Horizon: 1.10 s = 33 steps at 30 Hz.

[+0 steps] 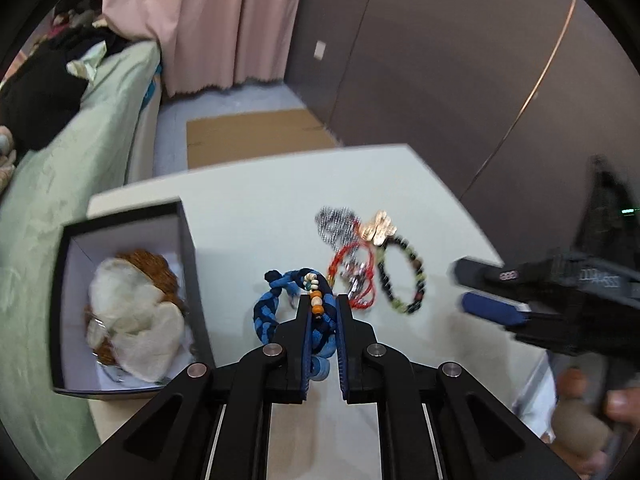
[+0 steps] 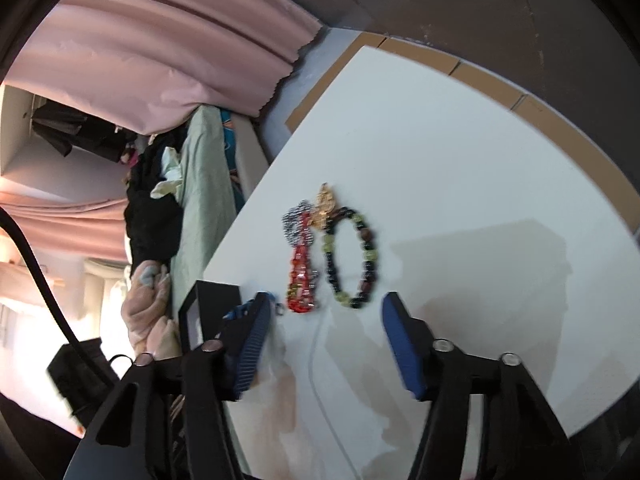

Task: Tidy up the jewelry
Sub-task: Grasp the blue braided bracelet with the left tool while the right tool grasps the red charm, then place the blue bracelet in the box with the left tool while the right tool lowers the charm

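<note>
— What lay on the counter [image 1: 248, 200]?

— On my left a black box [image 1: 188, 264] with fluffy pieces inside. In the middle sat a dark beaded bracelet [image 2: 352, 256], red strands [image 2: 302, 276] touching a silver chain [image 1: 334, 224].

— And your tongs?

— My left tongs [image 1: 324, 300] were clenched on the blue braided bracelet [image 1: 272, 304], just beside the box. My right tongs [image 2: 326, 344] gaped wide, empty, near the beaded bracelet.

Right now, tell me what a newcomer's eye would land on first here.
First, the blue braided bracelet clamped in the left gripper, just right of the open black box. Next, the jewelry cluster further out on the white table: a red bracelet beside a dark beaded bracelet, with the open right gripper facing them.
</note>
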Tool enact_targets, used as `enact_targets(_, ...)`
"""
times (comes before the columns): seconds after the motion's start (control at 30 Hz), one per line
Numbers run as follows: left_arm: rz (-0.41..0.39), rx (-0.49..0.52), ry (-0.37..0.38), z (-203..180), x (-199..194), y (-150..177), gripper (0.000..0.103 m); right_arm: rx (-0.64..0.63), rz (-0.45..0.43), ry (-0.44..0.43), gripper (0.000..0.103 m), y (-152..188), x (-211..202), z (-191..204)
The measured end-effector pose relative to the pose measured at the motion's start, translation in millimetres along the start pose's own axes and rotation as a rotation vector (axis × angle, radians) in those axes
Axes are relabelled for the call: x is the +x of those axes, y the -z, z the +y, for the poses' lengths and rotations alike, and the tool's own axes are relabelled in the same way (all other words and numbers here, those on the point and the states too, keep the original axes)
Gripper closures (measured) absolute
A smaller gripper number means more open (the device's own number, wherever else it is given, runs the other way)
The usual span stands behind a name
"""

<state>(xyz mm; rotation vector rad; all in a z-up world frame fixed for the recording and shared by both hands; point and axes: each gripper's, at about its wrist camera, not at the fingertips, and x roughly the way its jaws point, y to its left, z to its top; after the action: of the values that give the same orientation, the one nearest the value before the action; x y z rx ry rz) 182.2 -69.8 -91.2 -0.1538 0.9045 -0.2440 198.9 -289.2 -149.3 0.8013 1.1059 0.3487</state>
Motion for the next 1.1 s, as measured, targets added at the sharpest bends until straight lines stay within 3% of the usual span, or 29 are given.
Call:
enact_targets(0.27,-0.102,-0.083,0.021,27.5,-40.7,-10.3,0.092,-0.008,-0.01,-0.045,0.054,-1.8,29.5,23.4)
enact_targets(0.37,-0.127,-0.124,0.017,44.2,-51.1,-10.5,0.092,-0.014,0.004,-0.041,0.061,1.3,45.2,29.9)
enact_targets(0.5,-0.165,-0.165,0.013,66.4,-64.6,-11.5,0.092,0.005,0.012,0.003,0.063,4.2,63.8,29.6)
enact_targets(0.6,-0.169,-0.182,0.012,78.9,-65.2,-9.5,0.092,0.029,0.019,0.022,0.078,6.3,72.9,26.9)
enact_targets(0.67,-0.178,-0.186,0.016,84.1,-64.9,-7.9,0.092,0.042,0.019,0.028,0.093,8.3,75.1,24.8)
enact_targets(0.87,-0.177,-0.234,0.064,97.0,-58.2,-10.1,0.092,0.04,-0.048,-0.021,0.096,11.5,60.4,30.7)
enact_targets(0.97,-0.148,-0.254,0.084,99.9,-53.2,-12.4,0.085,0.029,-0.078,-0.064,0.096,12.3,51.5,36.6)
enact_targets(1.03,-0.119,-0.289,0.131,103.1,-49.2,-12.2,0.051,0.02,-0.1,-0.097,0.096,12.2,45.7,41.7)
enact_targets(1.1,-0.14,-0.322,0.164,106.3,-51.7,-10.6,0.031,0.006,-0.124,-0.133,0.096,11.7,39.2,47.7)
